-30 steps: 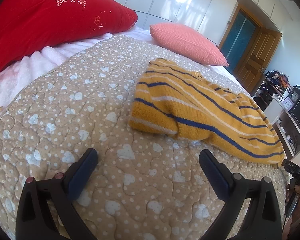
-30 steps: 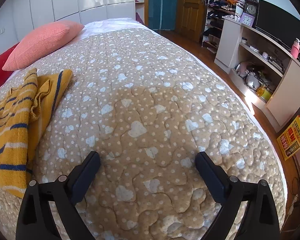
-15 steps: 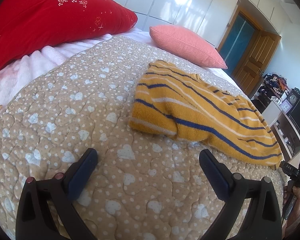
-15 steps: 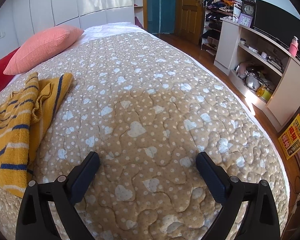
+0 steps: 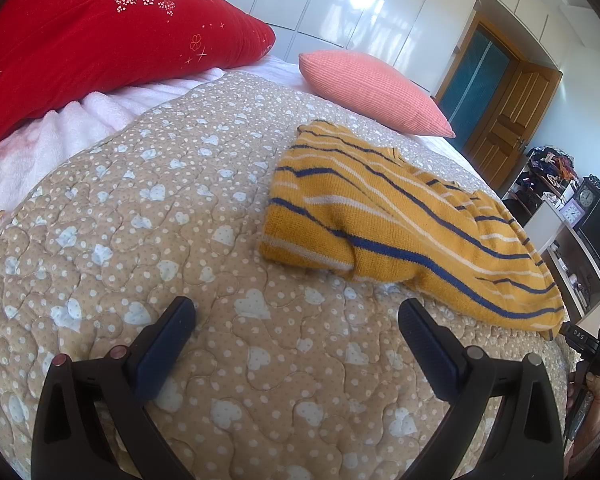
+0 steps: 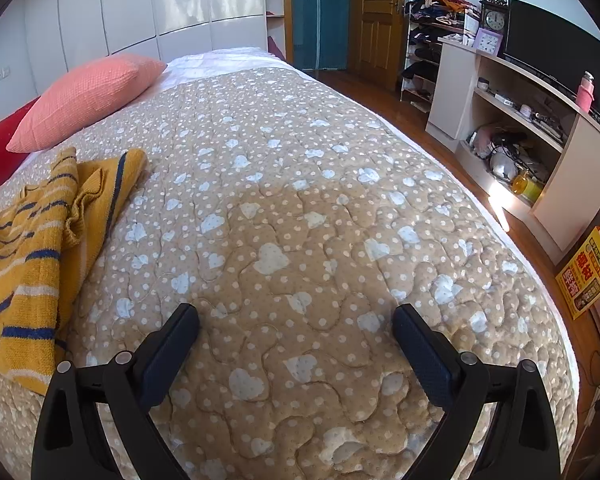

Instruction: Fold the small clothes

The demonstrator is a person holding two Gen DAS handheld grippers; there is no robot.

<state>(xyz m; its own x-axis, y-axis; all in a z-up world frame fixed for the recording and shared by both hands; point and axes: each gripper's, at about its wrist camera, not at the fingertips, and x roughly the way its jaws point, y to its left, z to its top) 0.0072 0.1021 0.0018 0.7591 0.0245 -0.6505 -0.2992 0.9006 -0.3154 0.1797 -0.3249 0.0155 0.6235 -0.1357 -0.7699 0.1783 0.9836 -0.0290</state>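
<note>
A small mustard-yellow knit sweater (image 5: 400, 224) with navy and white stripes lies loosely folded on the beige heart-print quilt (image 5: 160, 240). It also shows at the left edge of the right wrist view (image 6: 32, 248). My left gripper (image 5: 296, 320) is open and empty, held above the quilt just short of the sweater's near edge. My right gripper (image 6: 296, 326) is open and empty above bare quilt (image 6: 300, 200), to the right of the sweater. The other gripper's body (image 5: 596, 344) shows at the right edge of the left wrist view.
A red embroidered pillow (image 5: 100, 36) and a pink pillow (image 5: 372, 84) lie at the head of the bed. A white fleece blanket (image 5: 60, 132) lies under the red pillow. A desk with shelves, clocks and a TV (image 6: 532, 92) stands beyond the bed's right edge.
Both views have shifted slightly; the sweater sits a little lower and closer in the left wrist view. Both grippers stay open and the sweater has not moved on the quilt.
</note>
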